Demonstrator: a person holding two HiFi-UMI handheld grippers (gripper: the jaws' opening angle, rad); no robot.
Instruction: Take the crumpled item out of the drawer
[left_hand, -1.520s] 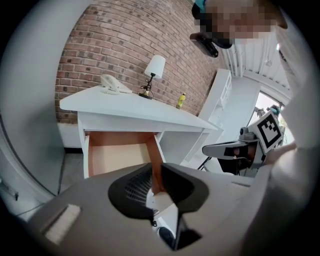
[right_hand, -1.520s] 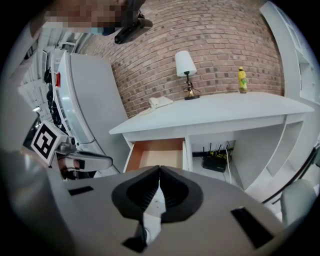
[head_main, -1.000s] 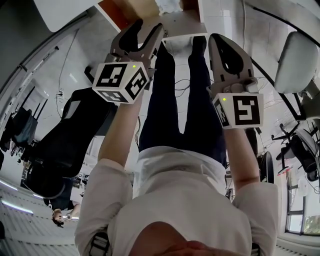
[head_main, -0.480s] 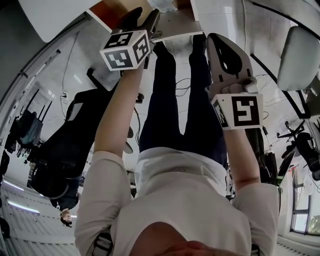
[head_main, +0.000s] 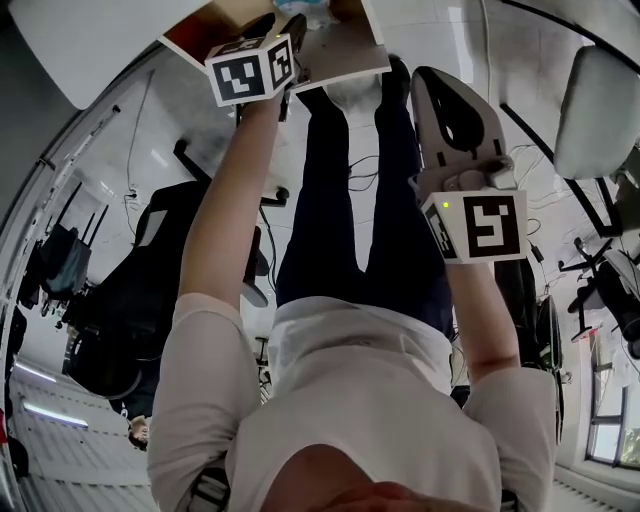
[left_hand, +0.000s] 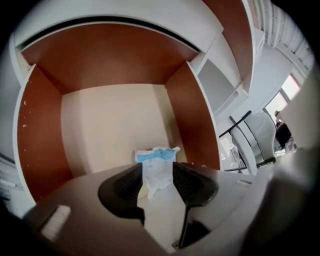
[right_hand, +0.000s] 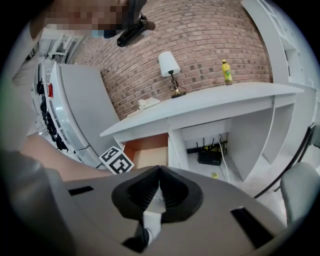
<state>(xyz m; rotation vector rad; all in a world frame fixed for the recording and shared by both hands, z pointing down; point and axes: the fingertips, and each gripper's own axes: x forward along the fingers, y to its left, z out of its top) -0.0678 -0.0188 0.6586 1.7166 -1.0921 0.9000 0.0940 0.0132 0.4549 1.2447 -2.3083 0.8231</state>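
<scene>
The crumpled item (left_hand: 156, 167) is a small, creased white piece, paper or wrapper, with a light blue band across its top edge. It sits rumpled and partly upright on the pale cream floor of the drawer (left_hand: 40, 145), nearer the right-hand wall but apart from it. The drawer stands pulled open, its inner walls reddish-brown.

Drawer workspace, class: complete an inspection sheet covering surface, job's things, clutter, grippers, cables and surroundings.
Surface: open drawer, cream floor, reddish-brown walls.
Job's things: crumpled item, white and blue, on the drawer floor.
Clutter: nothing seen.
Grippers: left gripper jaws closing, the item seen between them, not pressed; right gripper shut, empty.
Cables: several at a router under the desk.
Surroundings: brick wall, lamp and bottle on the desk.
</scene>
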